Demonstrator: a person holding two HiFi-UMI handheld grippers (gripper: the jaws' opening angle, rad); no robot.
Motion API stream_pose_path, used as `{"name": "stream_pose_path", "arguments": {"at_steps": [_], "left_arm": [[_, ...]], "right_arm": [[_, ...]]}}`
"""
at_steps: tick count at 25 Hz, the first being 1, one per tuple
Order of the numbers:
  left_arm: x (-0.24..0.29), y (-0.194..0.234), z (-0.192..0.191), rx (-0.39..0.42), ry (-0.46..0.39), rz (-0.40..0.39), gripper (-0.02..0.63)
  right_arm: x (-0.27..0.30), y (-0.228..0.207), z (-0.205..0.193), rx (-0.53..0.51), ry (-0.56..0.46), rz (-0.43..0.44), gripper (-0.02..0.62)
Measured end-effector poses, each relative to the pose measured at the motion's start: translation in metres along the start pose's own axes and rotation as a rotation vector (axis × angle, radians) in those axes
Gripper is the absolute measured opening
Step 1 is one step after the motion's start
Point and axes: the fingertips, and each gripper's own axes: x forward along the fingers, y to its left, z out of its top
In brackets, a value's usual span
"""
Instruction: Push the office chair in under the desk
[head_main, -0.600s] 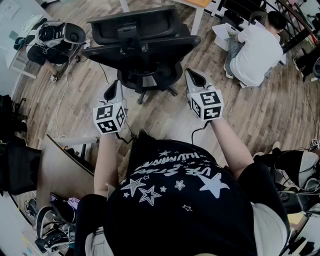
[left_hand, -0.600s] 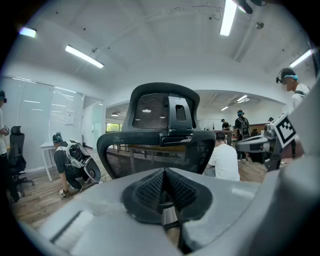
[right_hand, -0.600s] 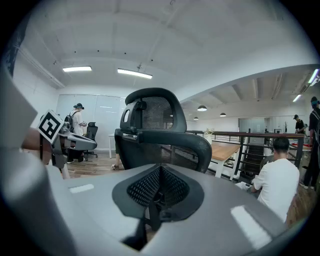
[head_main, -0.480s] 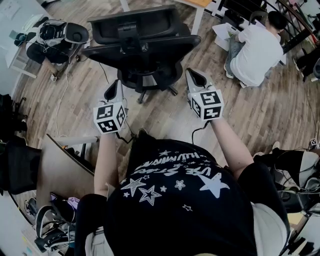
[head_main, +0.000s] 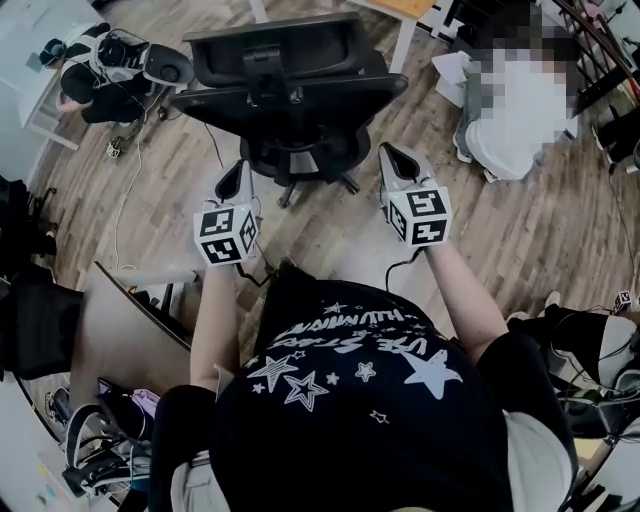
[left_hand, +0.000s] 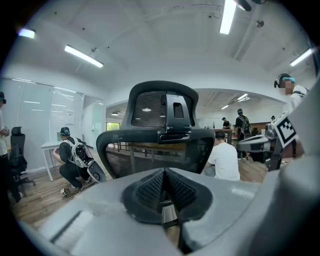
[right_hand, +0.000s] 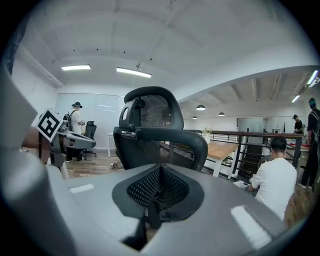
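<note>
Both grippers have hardly moved: left gripper (head_main: 238, 172) and right gripper (head_main: 391, 157) stay behind the black mesh office chair (head_main: 290, 70), each with jaws pressed together on nothing.

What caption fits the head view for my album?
Shut and empty, the left claw and right claw hover behind the black office chair.

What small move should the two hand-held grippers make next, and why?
Probably ease both forward onto the backrest. The left hand-held gripper and right hand-held gripper are shut, empty, and short of the office chair, which is not yet under the desk.
</note>
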Motion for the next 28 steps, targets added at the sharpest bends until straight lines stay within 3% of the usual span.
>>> {"name": "stream_pose_path", "arguments": {"at_steps": [8, 15, 23, 28], "left_arm": [[-0.013, 0.008, -0.007, -0.021, 0.007, 0.054, 0.002], [-0.017, 0.021, -0.008, -0.026, 0.009, 0.088, 0.002], [0.006, 0.035, 0.013, 0.030, -0.019, 0.084, 0.002], [0.026, 0.044, 0.037, 0.128, -0.059, 0.068, 0.002]], "right_arm": [[-0.011, -0.001, 0.001, 0.024, -0.041, 0.033, 0.002], [-0.004, 0.000, 0.004, -0.043, -0.056, 0.034, 0.002], [0.009, -0.028, 0.023, -0.134, -0.092, -0.101, 0.003], [0.018, -0.043, 0.041, -0.251, -0.101, -0.169, 0.003]]}}
